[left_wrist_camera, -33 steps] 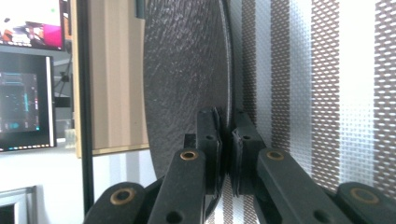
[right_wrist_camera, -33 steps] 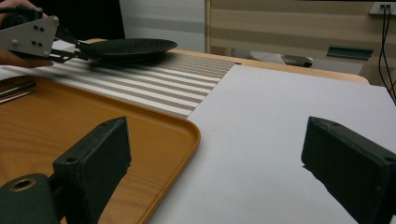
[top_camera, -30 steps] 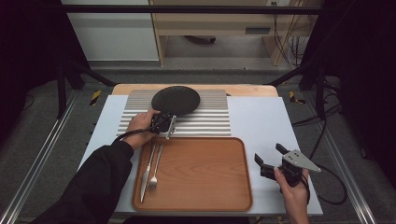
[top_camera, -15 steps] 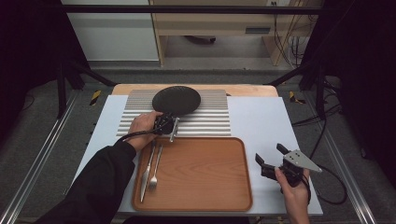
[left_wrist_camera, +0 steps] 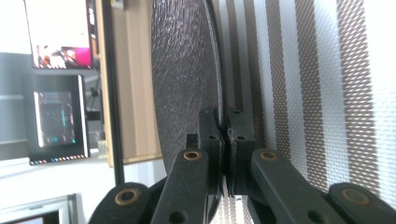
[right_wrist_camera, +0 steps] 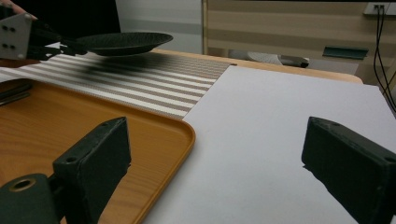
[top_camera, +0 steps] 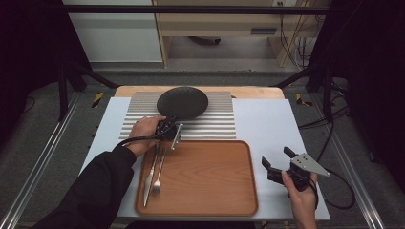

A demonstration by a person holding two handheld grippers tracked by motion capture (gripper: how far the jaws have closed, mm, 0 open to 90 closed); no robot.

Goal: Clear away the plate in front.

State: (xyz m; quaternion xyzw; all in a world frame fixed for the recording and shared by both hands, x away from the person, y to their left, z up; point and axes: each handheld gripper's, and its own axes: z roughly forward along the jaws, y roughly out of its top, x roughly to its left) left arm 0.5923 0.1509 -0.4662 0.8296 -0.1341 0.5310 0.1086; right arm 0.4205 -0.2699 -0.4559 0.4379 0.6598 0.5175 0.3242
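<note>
A dark round plate (top_camera: 182, 102) hangs tilted just above the striped placemat (top_camera: 219, 119), casting a shadow on it in the right gripper view. My left gripper (top_camera: 172, 120) is shut on the plate's near rim; in the left gripper view its jaws (left_wrist_camera: 225, 123) pinch the thin edge of the plate (left_wrist_camera: 184, 70). The right gripper view shows the plate (right_wrist_camera: 123, 42) raised, with the left gripper (right_wrist_camera: 46, 39) at its edge. At the table's front right a hand holds my right gripper (top_camera: 276, 157) open with nothing between its jaws (right_wrist_camera: 215, 154).
A wooden tray (top_camera: 205, 176) lies in front of the placemat, with a knife (top_camera: 149, 176) and a fork (top_camera: 157, 181) along its left side. A white sheet (top_camera: 267, 119) covers the table. Cables trail from both grippers.
The left gripper has shifted slightly with the plate held in it. The right gripper has stayed still.
</note>
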